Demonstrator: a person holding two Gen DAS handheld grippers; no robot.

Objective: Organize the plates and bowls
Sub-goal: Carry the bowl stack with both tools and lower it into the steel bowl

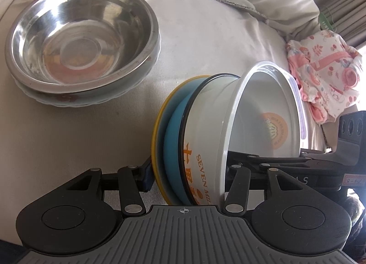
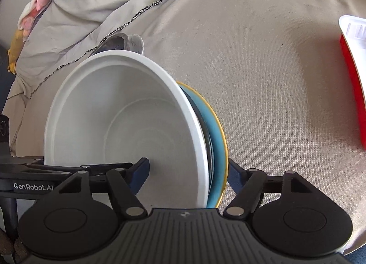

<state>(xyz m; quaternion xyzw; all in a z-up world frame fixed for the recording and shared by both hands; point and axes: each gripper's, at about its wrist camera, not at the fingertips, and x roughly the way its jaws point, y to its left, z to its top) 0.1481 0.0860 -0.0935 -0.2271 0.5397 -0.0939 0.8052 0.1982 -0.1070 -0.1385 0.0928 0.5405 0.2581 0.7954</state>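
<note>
Two grippers, left [image 1: 186,178] and right [image 2: 187,172], you are pinching the bowl stack [image 1: 205,149] beside the steel bowl [image 1: 80,44].

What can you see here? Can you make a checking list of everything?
Surface: wrinkled beige cloth.
Job's things: nested bowl stack, tipped on its side; steel bowl sits on a plate.
Clutter: floral pink cloth; red-and-white container at the edge.
Grippers: left gripper and right gripper both clamp the stack, jaws on either side.
Cables: nothing seen.
Surroundings: curtain behind.
</note>
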